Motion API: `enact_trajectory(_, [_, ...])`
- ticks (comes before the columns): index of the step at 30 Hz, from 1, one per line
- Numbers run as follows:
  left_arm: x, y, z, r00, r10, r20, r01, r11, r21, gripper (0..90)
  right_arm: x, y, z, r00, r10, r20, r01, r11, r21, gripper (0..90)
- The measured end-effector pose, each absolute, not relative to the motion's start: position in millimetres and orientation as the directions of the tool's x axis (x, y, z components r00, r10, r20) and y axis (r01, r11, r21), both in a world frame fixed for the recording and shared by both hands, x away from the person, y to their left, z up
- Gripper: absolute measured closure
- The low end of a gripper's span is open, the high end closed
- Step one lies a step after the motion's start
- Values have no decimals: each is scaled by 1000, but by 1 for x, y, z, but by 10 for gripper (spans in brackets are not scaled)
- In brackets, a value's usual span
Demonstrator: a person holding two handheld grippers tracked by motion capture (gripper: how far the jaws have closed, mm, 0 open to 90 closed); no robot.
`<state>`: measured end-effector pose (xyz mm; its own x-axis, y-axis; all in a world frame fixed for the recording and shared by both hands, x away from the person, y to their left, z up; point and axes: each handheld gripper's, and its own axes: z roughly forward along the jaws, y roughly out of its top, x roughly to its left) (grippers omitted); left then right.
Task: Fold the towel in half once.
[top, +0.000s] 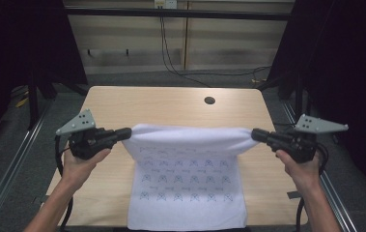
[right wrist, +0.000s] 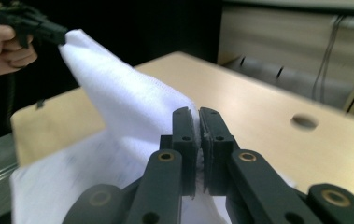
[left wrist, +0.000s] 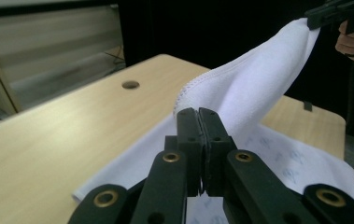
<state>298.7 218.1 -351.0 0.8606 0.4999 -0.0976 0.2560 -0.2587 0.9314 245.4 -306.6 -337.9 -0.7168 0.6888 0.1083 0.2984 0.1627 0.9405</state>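
— Two grippers, one towel: where does each grip it?

— In the high view the left gripper pinches the towel's upper left corner at mid-left of the frame, and the right gripper pinches the upper right corner at mid-right. Both sets of jaws are closed down on the cloth, which each gripper view shows squeezed in the narrow slit between them.

— And where is the towel?

— Centre to bottom centre of the high view. Its top edge is lifted off the desk and stretched between the grippers; the lower part lies flat on the desk and reaches the near edge.

— Which way does it run?

— The raised edge runs left to right across the frame. The towel's long axis runs from that edge down toward the bottom of the frame.

— Any writing or brand?

— Rows of small blue-grey motifs cover the flat part. They are too small to read as letters, and I can't make out a label.

— Anything else on the desk?

— A round hole near its far edge, upper centre.
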Motion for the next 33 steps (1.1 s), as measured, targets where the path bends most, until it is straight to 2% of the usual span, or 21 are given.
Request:
enact_trajectory(3, [289, 220, -376, 870, 476, -129, 291, -285, 913, 883, 228, -304, -363, -729, 672, 128, 351, 206, 914, 854])
enact_trajectory(8, [269, 216, -419, 884, 441, -155, 345, -393, 852, 873, 200, -302, -401, -748, 642, 169, 420, 260, 870, 851])
enact_trajectory(12, [253, 216, -441, 887, 412, -211, 386, -407, 828, 873, 183, -301, -430, -748, 628, 215, 480, 288, 828, 845])
enact_trajectory(16, [237, 218, -455, 912, 329, -246, 379, -440, 814, 858, 168, -303, -451, -758, 611, 228, 506, 330, 797, 836])
enact_trajectory(18, [227, 217, -459, 920, 313, -234, 363, -463, 808, 844, 161, -305, -458, -758, 602, 252, 529, 341, 777, 821])
enact_trajectory(23, [211, 219, -458, 934, 265, -238, 344, -490, 801, 828, 140, -300, -460, -789, 559, 255, 519, 384, 764, 753])
enact_trajectory(26, [200, 225, -455, 942, 226, -247, 330, -499, 801, 806, 131, -300, -456, -797, 545, 261, 520, 401, 754, 742])
enact_trajectory(29, [200, 228, -457, 935, 243, -259, 347, -478, 807, 790, 128, -300, -456, -794, 545, 270, 524, 387, 759, 733])
enact_trajectory(33, [223, 222, -463, 913, 301, -275, 391, -460, 797, 717, 139, -299, -452, -778, 580, 241, 505, 349, 789, 729])
